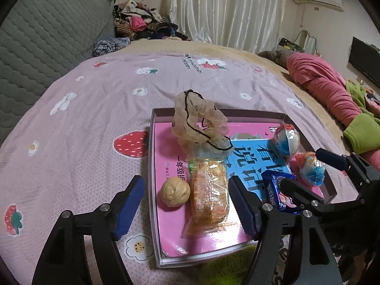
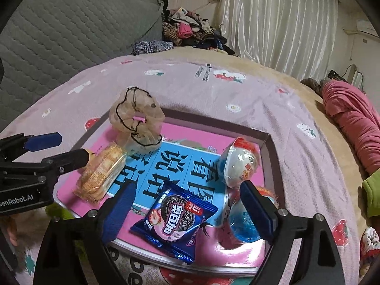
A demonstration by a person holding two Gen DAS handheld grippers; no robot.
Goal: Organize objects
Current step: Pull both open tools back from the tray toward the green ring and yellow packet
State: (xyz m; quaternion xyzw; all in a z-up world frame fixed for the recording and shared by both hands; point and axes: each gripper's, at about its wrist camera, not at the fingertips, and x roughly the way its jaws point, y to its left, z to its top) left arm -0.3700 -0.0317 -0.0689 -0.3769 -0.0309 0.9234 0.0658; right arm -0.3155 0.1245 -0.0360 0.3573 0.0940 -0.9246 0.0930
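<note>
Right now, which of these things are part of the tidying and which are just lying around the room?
Part of the job:
shallow box
walnut
cracker pack
Oreo packet
two egg-shaped toys
scrunchie
left gripper and right gripper, both open

Just lying about:
clothes pile
pink garment
grey headboard
curtain

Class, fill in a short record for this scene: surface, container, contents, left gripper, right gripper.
surface: pink strawberry-print bedsheet
container: shallow box lined with a pink book
contents: walnut, cracker pack, Oreo packet, two toy eggs, sheer scrunchie
left gripper: open, around walnut and crackers
right gripper: open, over Oreo packet
</note>
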